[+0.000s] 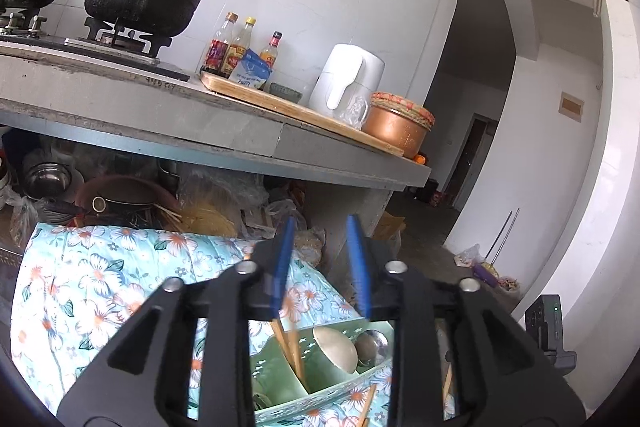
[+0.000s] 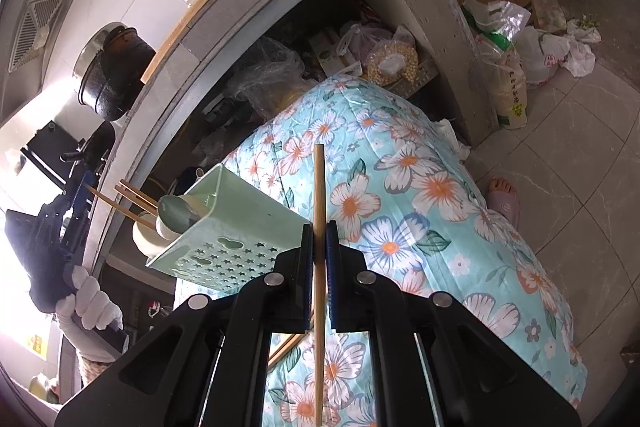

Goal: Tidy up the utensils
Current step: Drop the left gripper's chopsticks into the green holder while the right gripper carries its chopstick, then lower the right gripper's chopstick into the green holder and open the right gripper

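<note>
I had the right gripper [image 2: 319, 247] clamped on a single chopstick [image 2: 319, 227] above the floral cloth [image 2: 420, 187], while the left gripper [image 1: 320, 259] hung with jaws parted and empty over the green utensil holder [image 2: 224, 227]. I judged the step as loading chopsticks; next, that stick needed tipping upright into the compartment beside the other chopsticks [image 1: 286, 347].

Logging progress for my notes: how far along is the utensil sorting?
Done: chopsticks and spoons already stand in the green holder. In hand: the right gripper clamps one chopstick; the left gripper is open, empty. Left: another chopstick lies on the floral cloth.
</note>
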Demonstrator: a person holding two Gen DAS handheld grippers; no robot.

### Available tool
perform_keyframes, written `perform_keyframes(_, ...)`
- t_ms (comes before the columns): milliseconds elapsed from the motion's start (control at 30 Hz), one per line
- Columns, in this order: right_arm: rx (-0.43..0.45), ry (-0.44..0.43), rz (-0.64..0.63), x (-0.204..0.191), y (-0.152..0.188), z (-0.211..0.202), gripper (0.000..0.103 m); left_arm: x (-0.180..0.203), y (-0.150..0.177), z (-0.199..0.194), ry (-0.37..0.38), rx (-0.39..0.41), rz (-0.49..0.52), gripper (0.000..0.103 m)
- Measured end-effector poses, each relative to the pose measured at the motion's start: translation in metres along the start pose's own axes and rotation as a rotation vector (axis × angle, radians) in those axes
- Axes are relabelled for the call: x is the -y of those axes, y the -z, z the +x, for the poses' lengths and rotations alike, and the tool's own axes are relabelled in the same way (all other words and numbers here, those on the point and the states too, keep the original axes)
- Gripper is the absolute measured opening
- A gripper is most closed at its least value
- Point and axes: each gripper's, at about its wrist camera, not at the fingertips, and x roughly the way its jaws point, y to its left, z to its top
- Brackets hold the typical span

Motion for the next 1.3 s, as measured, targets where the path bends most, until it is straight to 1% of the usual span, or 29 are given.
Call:
perform_keyframes(67,0.014,-0.002,-0.024,-0.007,-0.005,-0.004,0.006,0.001,0.0,-0.005,-0.007,0.012,0.014,0.034)
perform_keyframes(100,0.023,-0.006,-0.036,-0.011,-0.008,-0.007,0.006,0.002,0.001,-0.008,-0.011,0.017,0.02,0.039)
perform_keyframes(200,0.066,-0.014,-0.082,-0.025,-0.02,-0.018,0.006,0.003,0.002,-0.016,-0.016,0.026,0.029,0.042)
perform_keyframes(267,0.105,-0.019,-0.12,-0.037,-0.031,-0.029,0.006,0.003,0.003,-0.023,-0.011,0.023,0.031,0.046)
perform_keyframes(333,0.151,-0.023,-0.16,-0.05,-0.044,-0.04,0.006,0.004,0.008,-0.028,-0.001,0.002,0.044,0.053)
perform_keyframes(467,0.253,-0.037,-0.251,-0.08,-0.074,-0.063,0.006,0.007,0.026,-0.038,0.034,-0.074,0.071,0.062)
perform_keyframes(600,0.34,-0.069,-0.333,-0.112,-0.097,-0.078,0.006,0.01,0.055,-0.045,0.064,-0.188,0.083,0.069)
perform_keyframes(700,0.399,-0.086,-0.389,-0.134,-0.111,-0.084,0.006,0.01,0.08,-0.048,0.076,-0.27,0.07,0.071)
perform_keyframes(767,0.422,-0.105,-0.403,-0.145,-0.119,-0.084,0.006,0.007,0.096,-0.048,0.073,-0.321,0.048,0.072)
perform_keyframes(833,0.43,-0.13,-0.408,-0.152,-0.127,-0.081,0.006,0.004,0.11,-0.046,0.059,-0.368,0.027,0.072)
perform_keyframes(900,0.433,-0.138,-0.419,-0.158,-0.131,-0.074,0.006,0.001,0.122,-0.044,0.036,-0.394,0.02,0.072)
perform_keyframes(1000,0.4,-0.135,-0.422,-0.164,-0.134,-0.051,0.006,-0.002,0.135,-0.039,-0.011,-0.422,0.032,0.072)
perform_keyframes(1133,0.325,-0.122,-0.398,-0.158,-0.131,-0.011,0.006,-0.007,0.144,-0.035,-0.044,-0.451,0.028,0.072)
perform_keyframes(1233,0.271,-0.082,-0.407,-0.153,-0.12,0.018,0.006,-0.009,0.148,-0.033,-0.061,-0.46,0.028,0.072)
perform_keyframes(1300,0.211,-0.067,-0.41,-0.148,-0.112,0.036,0.006,-0.011,0.149,-0.031,-0.072,-0.466,0.027,0.072)
